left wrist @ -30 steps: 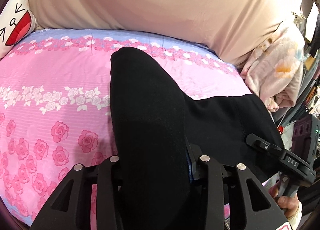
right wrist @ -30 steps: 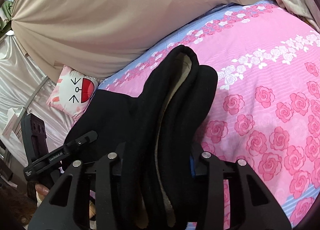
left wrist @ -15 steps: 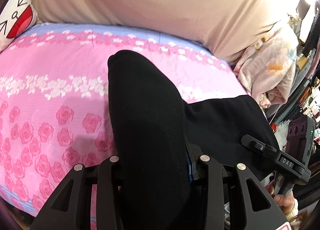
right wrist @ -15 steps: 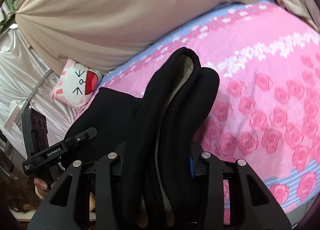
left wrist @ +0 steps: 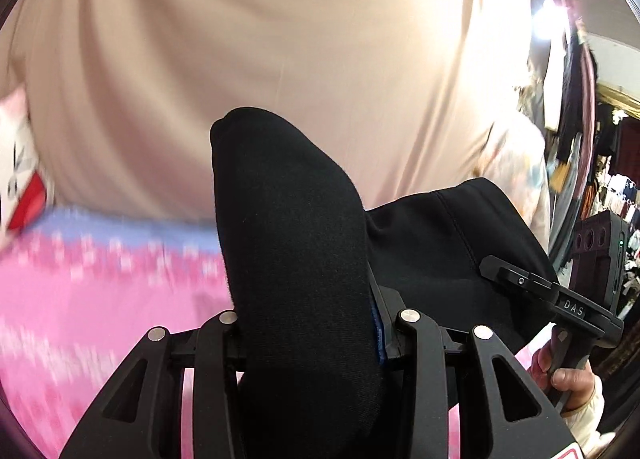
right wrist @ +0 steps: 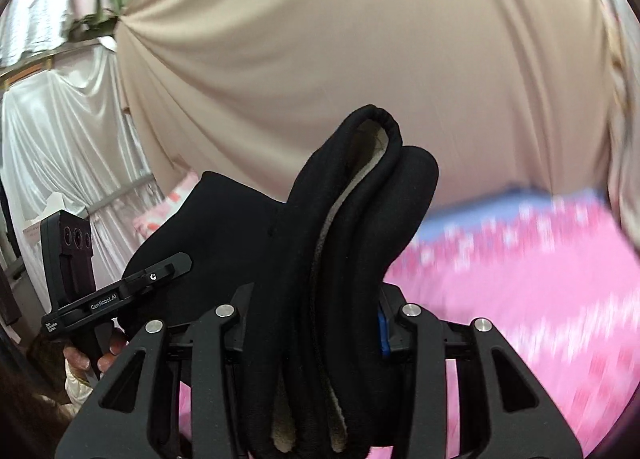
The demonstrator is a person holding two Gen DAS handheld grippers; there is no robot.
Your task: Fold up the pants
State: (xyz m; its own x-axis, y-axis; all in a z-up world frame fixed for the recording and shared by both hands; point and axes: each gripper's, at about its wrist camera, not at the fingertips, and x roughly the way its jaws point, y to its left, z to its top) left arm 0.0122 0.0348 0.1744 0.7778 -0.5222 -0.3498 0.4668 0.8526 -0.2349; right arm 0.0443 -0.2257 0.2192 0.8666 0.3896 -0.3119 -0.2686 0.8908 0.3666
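**Hand-held grippers both clamped on black pants above the bed**

Left hand-held gripper [left wrist: 308, 323] has its jaws closed on a thick rounded fold of the black pants [left wrist: 288, 251]. That fold rises straight up between the fingers and ends in a blunt, smooth edge in front of the beige drape [left wrist: 280, 39]. From the fold, the cloth runs taut toward the right of the left wrist view, where a seam shows in it and its upper edge slopes down to the other tool.

Right hand-held gripper [right wrist: 316, 319] is likewise closed on the pants [right wrist: 352, 227], here on a stacked bundle: several black layers stand side by side, with a pale fleecy lining showing between them. The topmost edge is a rolled hem that curls over at the tip. A flat span of the pants stretches away to the left of this view toward the left tool and the hand [right wrist: 86, 355] on its handle.

In the left wrist view the right hand [left wrist: 568, 371] grips its handle low at the right border.

The garment hangs between the two tools, lifted off the bed. The pink floral bedsheet [left wrist: 100, 319] lies below and ahead, motion-blurred in both views, with a blue band at its far edge where it meets the drape. A white cartoon pillow [left wrist: 20, 179] sits at the bed's left border. White satin curtains [right wrist: 60, 131] hang to the left in the right wrist view, and hanging clothes [left wrist: 576, 119] crowd the right side of the left wrist view.
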